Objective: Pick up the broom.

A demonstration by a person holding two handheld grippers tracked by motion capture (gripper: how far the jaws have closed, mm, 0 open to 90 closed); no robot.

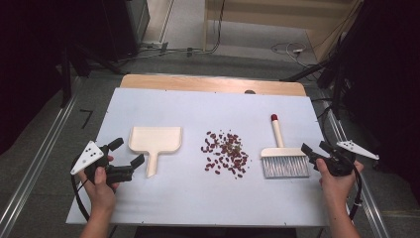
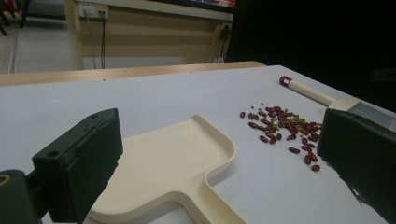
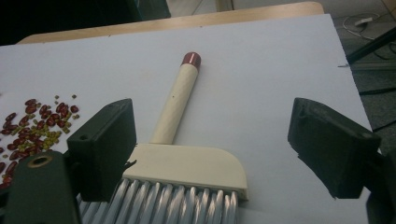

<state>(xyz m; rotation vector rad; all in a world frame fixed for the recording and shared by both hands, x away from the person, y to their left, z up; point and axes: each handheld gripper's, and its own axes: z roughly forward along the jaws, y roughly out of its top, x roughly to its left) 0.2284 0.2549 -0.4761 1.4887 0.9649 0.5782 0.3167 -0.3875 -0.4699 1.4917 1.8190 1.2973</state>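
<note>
A cream dustpan (image 1: 155,139) lies left of centre on the white table, its handle toward the front edge. A scatter of red and green beans (image 1: 225,151) sits mid-table. To their right lies a cream hand brush (image 1: 283,157) with grey bristles and a red-tipped handle pointing away. My left gripper (image 1: 127,152) is open just left of the dustpan's handle, holding nothing. In the left gripper view the dustpan (image 2: 173,163) lies between the wide jaws. My right gripper (image 1: 317,148) is open beside the brush head's right end. In the right gripper view the brush (image 3: 187,163) lies ahead, untouched.
The white tabletop (image 1: 198,193) rests on a wooden table whose back edge (image 1: 213,83) shows. Cables (image 1: 287,48) run over the floor behind. Metal rails (image 1: 34,163) flank both sides. Bare white surface stretches in front of the beans and behind the dustpan.
</note>
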